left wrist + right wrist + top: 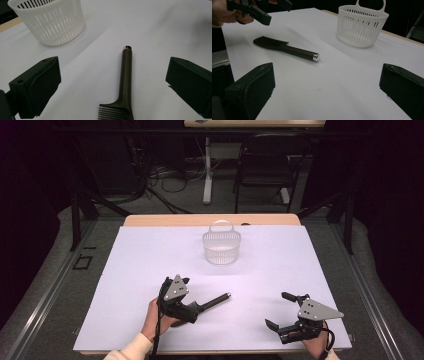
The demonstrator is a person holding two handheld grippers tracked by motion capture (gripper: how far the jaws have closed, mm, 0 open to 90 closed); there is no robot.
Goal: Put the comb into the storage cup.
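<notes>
Lying flat on the sheet (150,270) is a dark comb (126,82), between your left gripper's (112,82) wide-apart jaws, well short of the basket (221,247). It looks stiff, light, smooth. Take its slim handle mid-length. Your right gripper (285,312) also gapes, empty.

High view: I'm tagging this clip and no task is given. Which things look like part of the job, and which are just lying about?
Likely part of the job (a guess):
- dark comb, between the left gripper's open jaws
- white basket, empty, standing apart
- right gripper, open, holding nothing

Just around:
- folding chair beyond the table
- floor cables
</notes>
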